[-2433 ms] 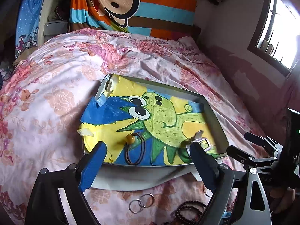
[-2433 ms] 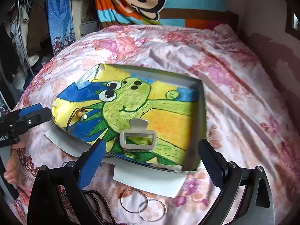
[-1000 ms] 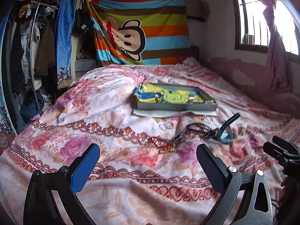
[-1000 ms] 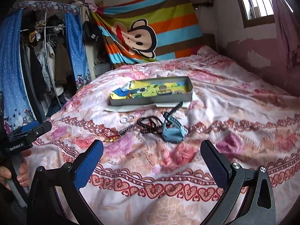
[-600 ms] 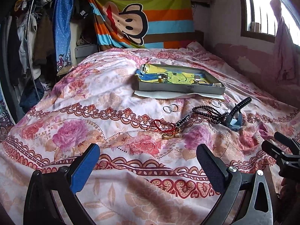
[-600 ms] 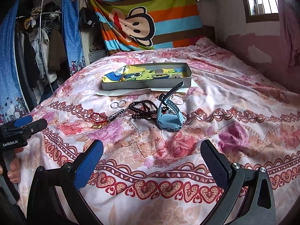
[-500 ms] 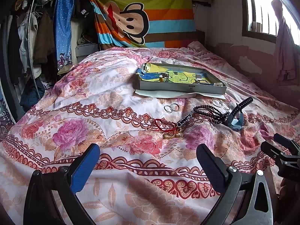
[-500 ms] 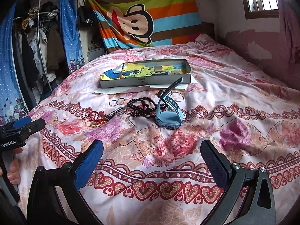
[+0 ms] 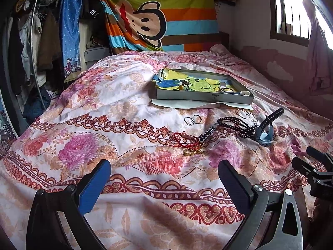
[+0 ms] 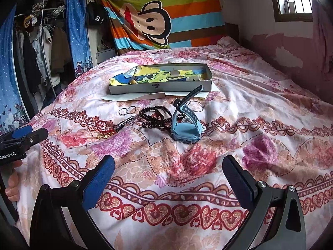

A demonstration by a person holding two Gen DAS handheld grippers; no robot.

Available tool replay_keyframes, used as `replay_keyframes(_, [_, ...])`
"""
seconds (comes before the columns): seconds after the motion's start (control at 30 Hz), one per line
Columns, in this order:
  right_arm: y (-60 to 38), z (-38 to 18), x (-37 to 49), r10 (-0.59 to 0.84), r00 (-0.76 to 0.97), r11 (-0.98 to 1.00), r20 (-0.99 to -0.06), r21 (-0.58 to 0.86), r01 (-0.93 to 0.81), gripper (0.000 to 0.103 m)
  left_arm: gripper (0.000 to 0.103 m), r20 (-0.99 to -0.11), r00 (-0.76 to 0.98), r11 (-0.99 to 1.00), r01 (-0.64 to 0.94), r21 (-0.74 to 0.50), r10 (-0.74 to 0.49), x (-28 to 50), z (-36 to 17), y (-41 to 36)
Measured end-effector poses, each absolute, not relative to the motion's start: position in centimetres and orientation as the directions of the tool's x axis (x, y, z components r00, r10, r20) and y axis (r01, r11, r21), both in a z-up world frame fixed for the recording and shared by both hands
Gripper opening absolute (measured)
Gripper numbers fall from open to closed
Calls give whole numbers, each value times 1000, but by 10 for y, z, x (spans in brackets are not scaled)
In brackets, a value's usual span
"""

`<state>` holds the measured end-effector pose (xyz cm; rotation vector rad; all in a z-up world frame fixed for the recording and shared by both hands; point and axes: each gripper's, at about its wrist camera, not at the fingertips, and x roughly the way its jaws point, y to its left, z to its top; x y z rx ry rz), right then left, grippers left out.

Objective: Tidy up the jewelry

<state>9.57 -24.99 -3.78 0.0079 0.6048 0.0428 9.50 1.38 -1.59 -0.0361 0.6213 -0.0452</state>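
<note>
Floral bedding covers the bed [image 9: 116,108] I am working over, with a shallow cardboard box [image 9: 205,96] lined by a cartoon cloth resting toward its far side. By my reading the job is barely started: only a hair tie with a yellow bead [image 9: 183,85] and a pale claw clip [image 9: 223,85] sit in the box, while two pairs of metal rings [image 9: 193,120], a dark bead necklace [image 10: 155,117], a red cord bracelet [image 9: 185,140], a gold chain [image 9: 192,151] and a blue watch [image 10: 186,128] lie loose on the bedding. My left gripper [image 9: 164,179] and right gripper [image 10: 168,177] both hover with jaws spread wide and empty, well short of the pieces; the watch lies ahead of the right one.
</note>
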Motion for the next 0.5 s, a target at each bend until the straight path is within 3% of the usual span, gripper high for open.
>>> replay_keyframes(0.27, [-258, -29, 106, 10, 832, 1000, -554, -15, -22, 102, 103, -584, 808, 997, 78, -23, -77, 120, -11, 7])
replay_keyframes(0.5, [-277, -32, 129, 57, 790, 998, -610, 14, -61, 102, 103, -668, 734, 991, 123, -46, -122, 150, -22, 8])
